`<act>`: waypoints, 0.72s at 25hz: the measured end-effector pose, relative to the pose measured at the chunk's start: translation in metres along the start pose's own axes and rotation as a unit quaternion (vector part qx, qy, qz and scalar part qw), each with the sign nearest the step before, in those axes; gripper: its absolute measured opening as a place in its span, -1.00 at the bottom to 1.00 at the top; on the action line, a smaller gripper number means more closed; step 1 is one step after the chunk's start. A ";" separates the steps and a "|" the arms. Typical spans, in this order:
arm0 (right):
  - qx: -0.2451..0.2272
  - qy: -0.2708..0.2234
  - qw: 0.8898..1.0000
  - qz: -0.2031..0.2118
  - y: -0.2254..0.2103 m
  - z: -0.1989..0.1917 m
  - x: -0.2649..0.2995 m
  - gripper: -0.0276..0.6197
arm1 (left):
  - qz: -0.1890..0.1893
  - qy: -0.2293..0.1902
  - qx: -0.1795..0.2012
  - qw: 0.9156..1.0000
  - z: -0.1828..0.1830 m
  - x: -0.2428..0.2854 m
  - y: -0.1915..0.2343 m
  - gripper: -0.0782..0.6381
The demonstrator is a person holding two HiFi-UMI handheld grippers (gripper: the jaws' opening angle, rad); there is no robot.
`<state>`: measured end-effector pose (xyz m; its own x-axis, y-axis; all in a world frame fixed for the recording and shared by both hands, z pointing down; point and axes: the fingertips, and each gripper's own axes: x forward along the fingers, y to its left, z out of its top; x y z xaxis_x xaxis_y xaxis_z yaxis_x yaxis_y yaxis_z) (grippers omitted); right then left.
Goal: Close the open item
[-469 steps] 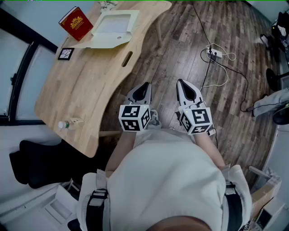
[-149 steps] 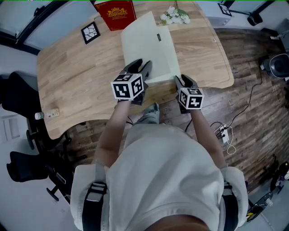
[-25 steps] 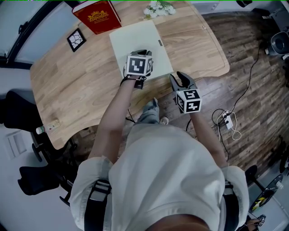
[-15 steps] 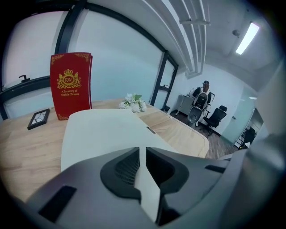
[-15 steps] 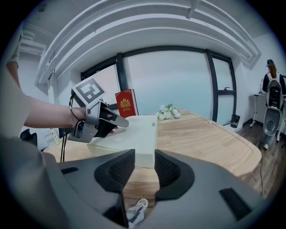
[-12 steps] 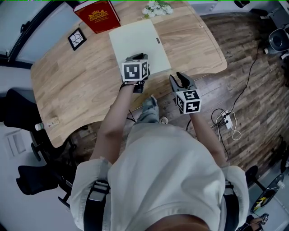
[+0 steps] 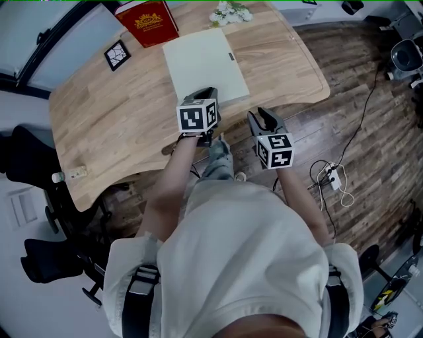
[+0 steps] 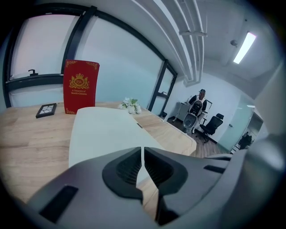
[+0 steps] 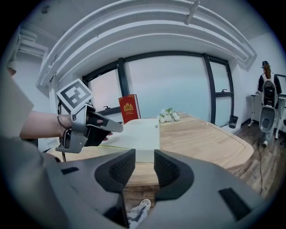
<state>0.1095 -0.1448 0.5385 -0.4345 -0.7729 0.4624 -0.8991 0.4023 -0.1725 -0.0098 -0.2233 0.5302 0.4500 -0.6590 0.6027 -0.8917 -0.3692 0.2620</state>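
The white box (image 7: 205, 63) lies flat in the middle of the wooden desk (image 7: 112, 125) with its lid down. Its long side runs away from the person, and a small tab shows on its right edge.

The left gripper (image 7: 206, 94) is over the near end of the box. In the left gripper view its jaws have just been closing and stand almost together, with only a thin slit between them and nothing in it. The box top (image 8: 103, 132) stretches ahead beyond them. From the right gripper view, the tip of the left gripper (image 9: 117, 128) sits low over the near left part of the box (image 9: 140, 134). I cannot tell whether it touches the lid.

The right gripper (image 7: 262, 119) is off the desk's near edge, to the right of the box and apart from it. Its jaws stand a moderate way apart and are empty; the near end of the box and the desk's edge show through the gap.

A red book (image 7: 147, 21) stands upright at the far side of the desk, just beyond the box. A small bunch of white flowers (image 7: 229, 13) lies to its right and a square marker tile (image 7: 117, 55) to its left. A small bottle (image 7: 69, 175) lies near the desk's left edge, well apart from the rest. A power strip (image 7: 332, 177) sits on the wooden floor at the right.
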 end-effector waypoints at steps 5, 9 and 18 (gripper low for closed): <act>0.006 -0.015 1.000 -0.009 0.006 0.003 -0.020 -0.61 | -0.015 -0.016 -0.005 1.000 -0.010 -0.021 -0.018 -0.69; 0.013 -0.026 0.999 -0.019 0.007 0.004 -0.037 -0.67 | -0.017 -0.025 0.006 1.000 -0.018 -0.035 -0.032 -0.70; 0.023 -0.060 0.998 -0.029 0.017 0.013 -0.078 -0.78 | -0.024 -0.046 0.006 0.999 -0.036 -0.069 -0.060 -0.72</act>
<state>0.1275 -0.0843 0.4887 -0.3827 -0.8485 0.3654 -0.9230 0.3345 -0.1900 0.0108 -0.1317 0.4998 0.4959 -0.6974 0.5174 -0.8682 -0.4092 0.2807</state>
